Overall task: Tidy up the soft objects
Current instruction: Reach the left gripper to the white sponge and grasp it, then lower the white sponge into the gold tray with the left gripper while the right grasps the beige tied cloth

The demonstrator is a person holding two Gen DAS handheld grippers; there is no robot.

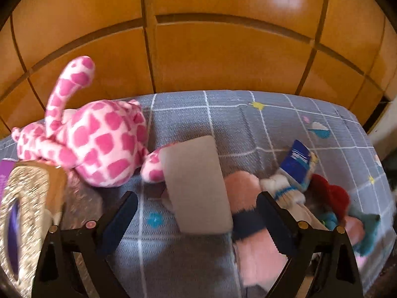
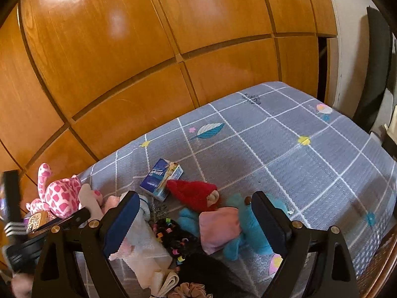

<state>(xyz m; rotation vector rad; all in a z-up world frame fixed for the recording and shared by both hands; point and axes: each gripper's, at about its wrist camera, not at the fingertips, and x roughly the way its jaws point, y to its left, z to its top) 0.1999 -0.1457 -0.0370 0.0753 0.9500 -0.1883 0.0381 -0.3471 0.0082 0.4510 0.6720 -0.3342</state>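
A pink-and-white spotted plush cat (image 1: 99, 139) lies on the grey checked bed cover (image 1: 248, 124) at the left; it also shows far left in the right wrist view (image 2: 59, 193). A grey flat pad (image 1: 198, 186) lies in front of my open, empty left gripper (image 1: 198, 213). Pink fluffy socks (image 1: 248, 223) and a white knit toy (image 1: 282, 188) lie by its right finger. My right gripper (image 2: 196, 221) is open and empty above a heap: a red plush (image 2: 196, 193), a blue plush (image 2: 250, 228), a pink cloth (image 2: 218, 228) and a white doll (image 2: 141, 231).
A blue tissue pack (image 2: 161, 176) lies behind the heap. A glittery gold box (image 1: 27, 198) stands at the left. Wooden wardrobe doors (image 2: 148, 49) rise behind the bed. A dark chair (image 2: 377, 69) stands at the right. Scrunchies (image 2: 191, 289) lie near the front edge.
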